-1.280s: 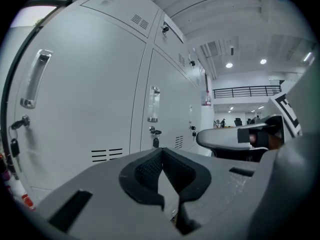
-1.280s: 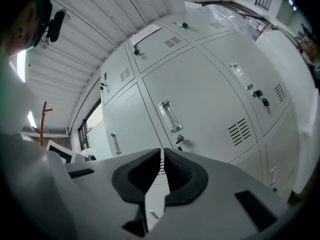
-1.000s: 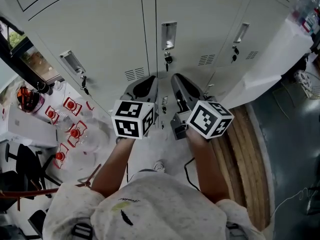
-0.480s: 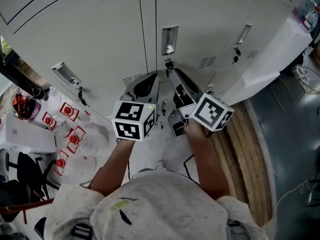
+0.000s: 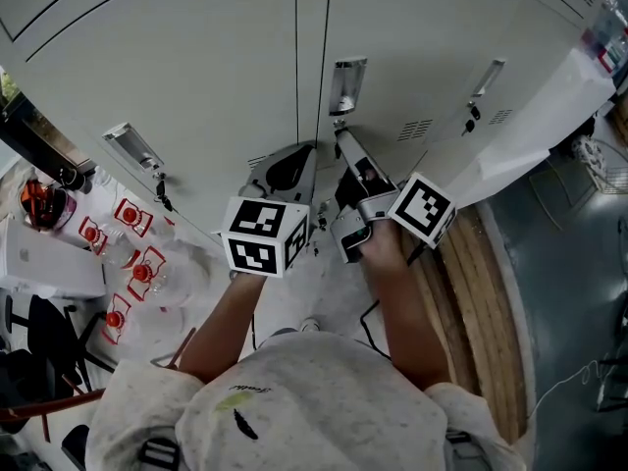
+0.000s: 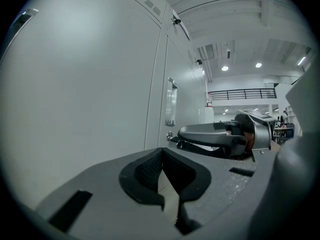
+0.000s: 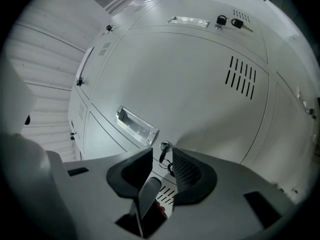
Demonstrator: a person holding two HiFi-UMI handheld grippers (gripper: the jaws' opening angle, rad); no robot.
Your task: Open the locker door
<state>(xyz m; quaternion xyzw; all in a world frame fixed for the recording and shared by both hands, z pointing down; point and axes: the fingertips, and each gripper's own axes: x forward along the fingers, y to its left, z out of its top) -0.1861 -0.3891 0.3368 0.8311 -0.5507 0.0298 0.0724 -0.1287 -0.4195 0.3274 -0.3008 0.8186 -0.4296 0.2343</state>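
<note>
Locker door (image 5: 412,47), key (image 7: 164,147) partly behind right gripper (image 5: 340,137)

- Locker door (image 5: 392,37): plain light-grey sheet metal, the middle one of three like doors in the head view.
- State: shut. Its face lies flush with the neighbouring doors, and a narrow straight seam runs along its left edge.
- Handle (image 7: 136,126): a recessed pull of bright metal, long and narrow, set close to the door's left edge with its long side along that edge.
- Lock (image 7: 164,145): a small round cylinder just below the handle.
- Key (image 7: 162,156): in the lock, with a dark ring hanging from it.
- Vent (image 7: 240,76): a short row of dark louvre slots, to the right of the lock and slightly lower on the panel.
</note>
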